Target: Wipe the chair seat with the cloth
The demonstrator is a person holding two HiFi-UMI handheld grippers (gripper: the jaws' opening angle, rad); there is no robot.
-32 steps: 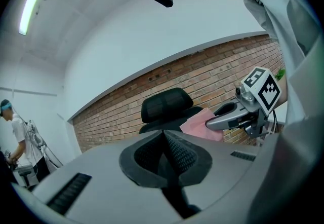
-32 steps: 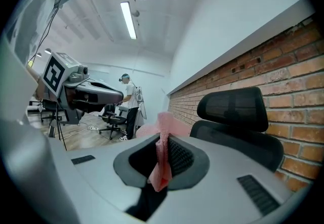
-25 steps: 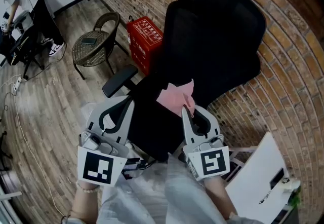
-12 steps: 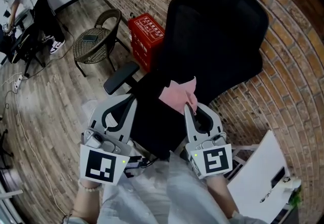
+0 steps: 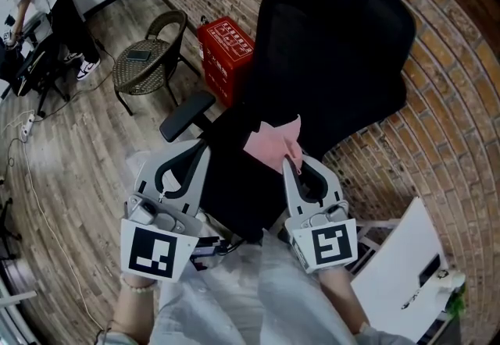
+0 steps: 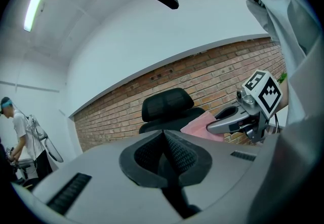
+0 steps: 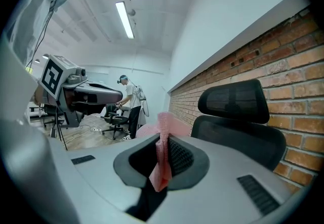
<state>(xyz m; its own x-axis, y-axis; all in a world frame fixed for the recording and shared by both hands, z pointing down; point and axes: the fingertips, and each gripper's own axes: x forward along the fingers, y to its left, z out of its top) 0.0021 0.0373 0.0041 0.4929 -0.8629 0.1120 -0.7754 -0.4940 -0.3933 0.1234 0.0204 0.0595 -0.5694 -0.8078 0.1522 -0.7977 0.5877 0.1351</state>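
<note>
Cloth (image 5: 273, 140) as anchor: pink, bunched, pinched in the right claw (image 5: 290, 167) and spread over the rear of the black chair seat (image 5: 234, 183), close below the backrest (image 5: 336, 47). Contact with the seat not readable from these views.

From the left: wooden floor (image 5: 70, 148) with a wicker chair (image 5: 147, 62) well apart from the work, then a red box (image 5: 226, 51) near the brick wall (image 5: 461, 140). Next, an armrest (image 5: 186, 115) of the office chair. Just beside it, the left claw (image 5: 201, 151): jaws closed pad to pad, nothing between them, pointed along that edge of the seat. Between the two claws, the bare seat, long axis running from the person's legs (image 5: 234, 296) toward the backrest. Then the right claw, jaws clamped on a fold of cloth, a pink tail hanging down through the gap in its own view. Farthest right, a white board (image 5: 398, 273) leaning by the wall.

Judged for the coming move: seat straight ahead of and under the cloth-bearing right claw, so that hand the nearer one and already loaded. Probably a press down, then a drag back along the long axis toward the person. Left claw free and well placed by the armrest to steady the chair against swivel.
</note>
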